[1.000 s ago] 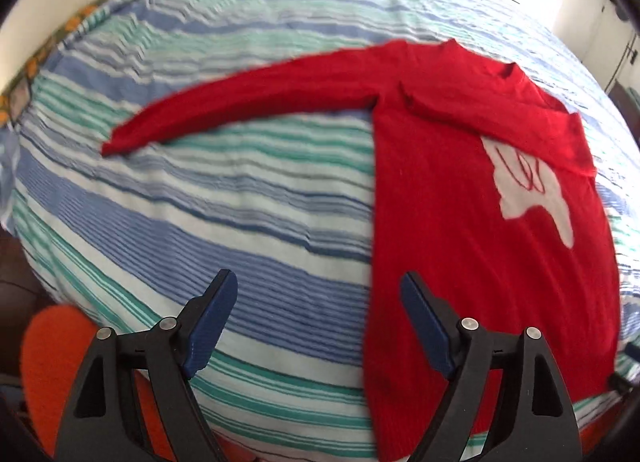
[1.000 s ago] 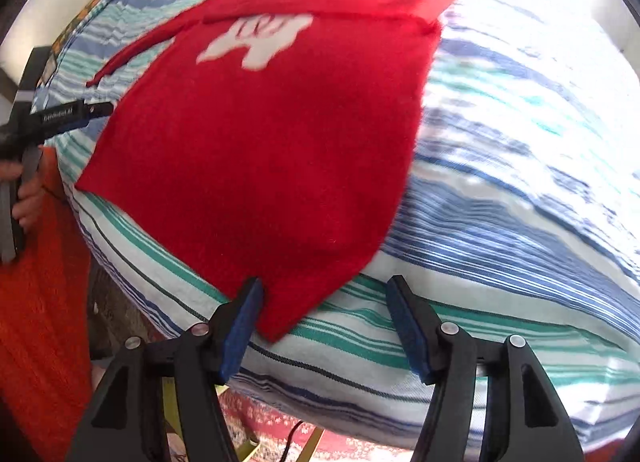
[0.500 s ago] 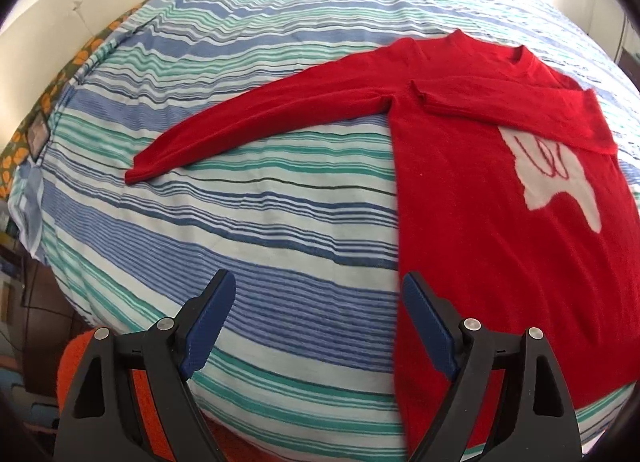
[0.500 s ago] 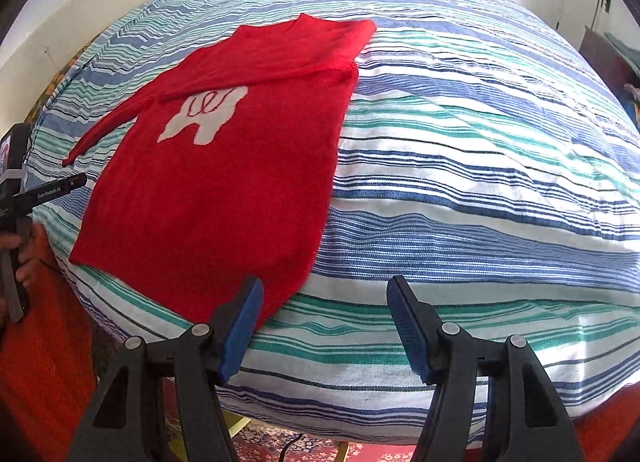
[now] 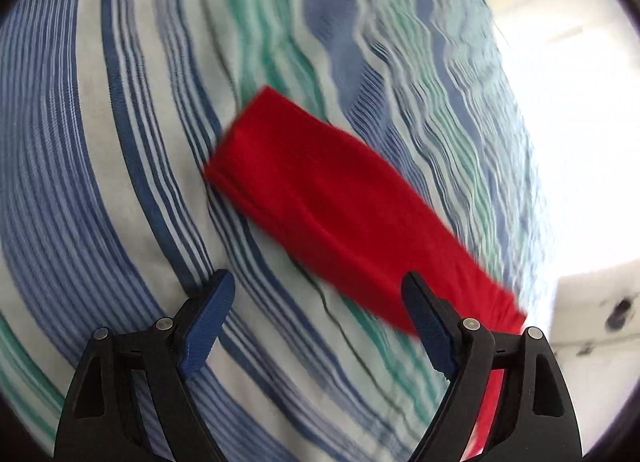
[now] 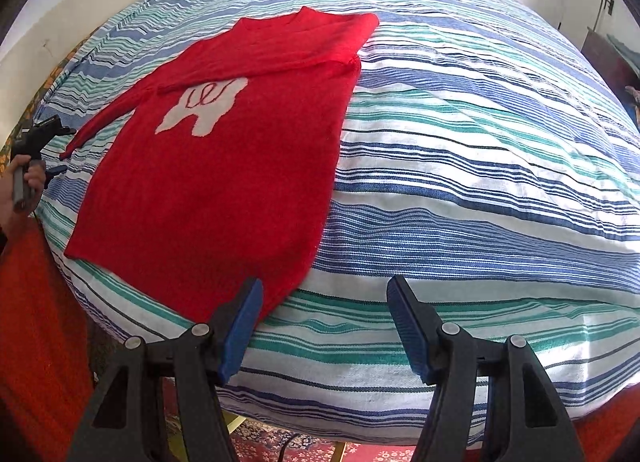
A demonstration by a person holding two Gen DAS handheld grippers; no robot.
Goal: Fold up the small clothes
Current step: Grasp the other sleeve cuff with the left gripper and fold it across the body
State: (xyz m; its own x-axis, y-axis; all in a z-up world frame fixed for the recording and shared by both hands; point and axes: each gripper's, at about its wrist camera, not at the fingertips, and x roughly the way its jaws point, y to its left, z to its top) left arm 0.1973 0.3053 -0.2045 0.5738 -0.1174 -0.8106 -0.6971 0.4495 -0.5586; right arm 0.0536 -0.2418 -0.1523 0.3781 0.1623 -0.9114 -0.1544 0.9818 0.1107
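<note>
We see the bed [image 6: 480,150] under its striped cover, with the red sweater [image 6: 240,166] lying flat on its left half (one sleeve folded across the chest, above a white patch [image 6: 202,108]). The other sleeve [image 5: 340,206] stretches out leftward, blurred, just ahead of our left tongs [image 5: 318,316], spread apart and empty. Our right tongs [image 6: 324,316] gape too, near the hem's corner.

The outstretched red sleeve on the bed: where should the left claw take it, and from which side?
Grip the cuff end of the sleeve, probably coming in along its length from beyond the cuff. It lies flat and straight on the striped bedspread, its free end nearest the open left claw, so one finger can slide under the edge.
</note>
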